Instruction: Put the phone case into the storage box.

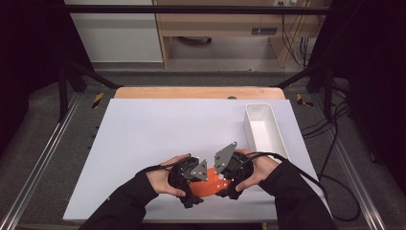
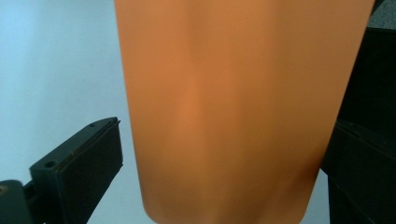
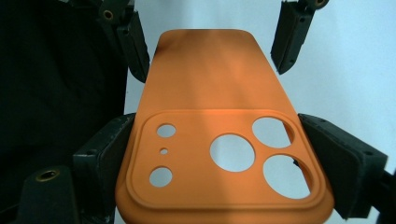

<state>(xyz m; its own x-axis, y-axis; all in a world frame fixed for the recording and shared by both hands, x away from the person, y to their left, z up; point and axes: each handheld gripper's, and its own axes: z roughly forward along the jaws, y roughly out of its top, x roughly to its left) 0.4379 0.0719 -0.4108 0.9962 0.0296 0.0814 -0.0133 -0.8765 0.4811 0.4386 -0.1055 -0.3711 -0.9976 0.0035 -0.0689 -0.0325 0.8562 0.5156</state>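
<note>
The orange phone case [image 3: 219, 135] sits low over the white tabletop [image 1: 158, 134], near its front edge, between both hands. The right gripper [image 3: 224, 163] clamps its camera-hole end, jaws pressed on both long sides. The left gripper [image 2: 224, 177] flanks the plain end, its jaws open, just beside the edges.

A: What sits between the left claw [image 1: 191, 184] and the right claw [image 1: 229, 181]?

B: An orange phone case [image 1: 207, 186], low on the white table [image 1: 158, 139], with both hands pressed in close around it.

A: Anything else near?

B: A white tray [image 1: 265, 129], beyond the right claw, well apart from the left claw.
</note>
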